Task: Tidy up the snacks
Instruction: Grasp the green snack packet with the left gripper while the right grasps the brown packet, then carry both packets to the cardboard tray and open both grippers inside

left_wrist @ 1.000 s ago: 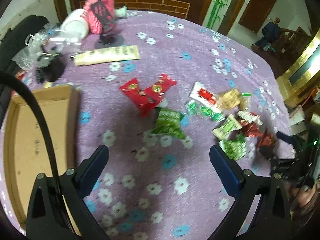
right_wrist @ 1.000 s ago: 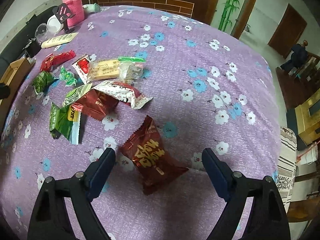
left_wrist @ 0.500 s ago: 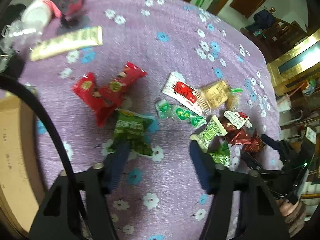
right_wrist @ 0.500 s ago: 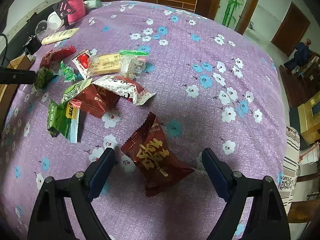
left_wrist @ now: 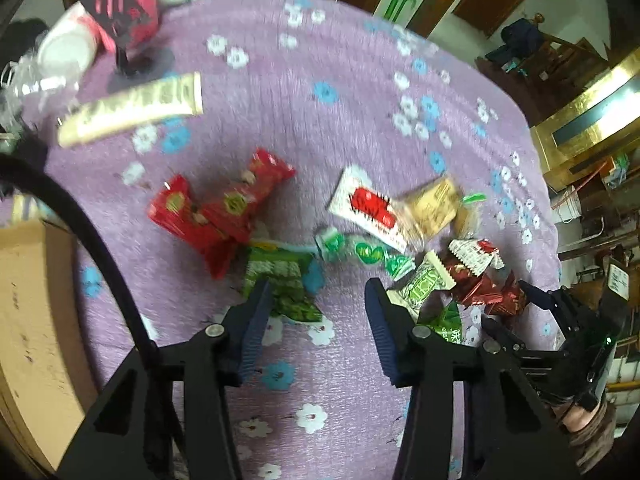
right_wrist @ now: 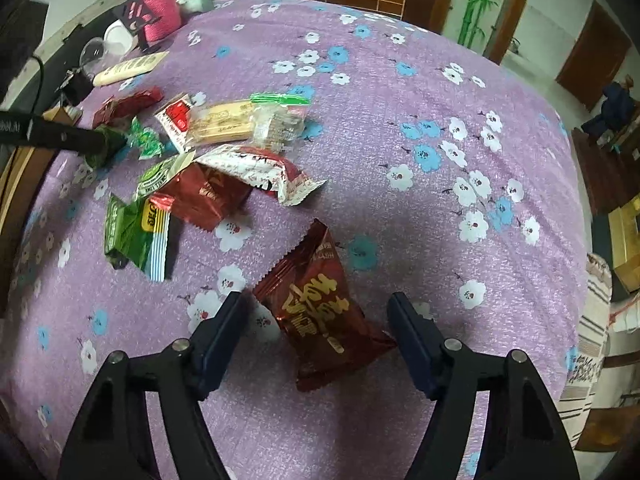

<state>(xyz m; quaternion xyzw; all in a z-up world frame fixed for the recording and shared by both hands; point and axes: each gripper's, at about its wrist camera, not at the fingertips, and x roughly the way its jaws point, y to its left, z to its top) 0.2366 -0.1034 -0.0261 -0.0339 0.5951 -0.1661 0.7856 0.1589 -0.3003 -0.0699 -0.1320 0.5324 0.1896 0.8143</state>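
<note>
Snack packets lie scattered on a purple flowered tablecloth (right_wrist: 400, 80). In the left wrist view, my left gripper (left_wrist: 316, 304) points down over a green packet (left_wrist: 280, 280). Its jaws are closing; the left finger (left_wrist: 256, 312) overlaps the packet's edge and the right finger (left_wrist: 380, 312) stands apart from it. In the right wrist view, my right gripper (right_wrist: 318, 316) straddles a dark red packet (right_wrist: 320, 304) with gold lettering. These jaws are closing too, with the packet between them and small gaps at both pads. Red packets (left_wrist: 216, 208) lie just beyond the green one.
A pile of mixed packets (right_wrist: 208, 160) sits between the two grippers. An open cardboard box (left_wrist: 28, 300) lies at the table's left edge. Farther back are a cream tube (left_wrist: 132, 110), a pink-sleeved jar (right_wrist: 158, 4), a black stand (left_wrist: 124, 20) and a white cup (left_wrist: 66, 50).
My left gripper has moved in toward the snack pile, and its jaws have narrowed a lot beside the green packet. The right gripper stayed put while its jaws narrowed around the dark red packet.
</note>
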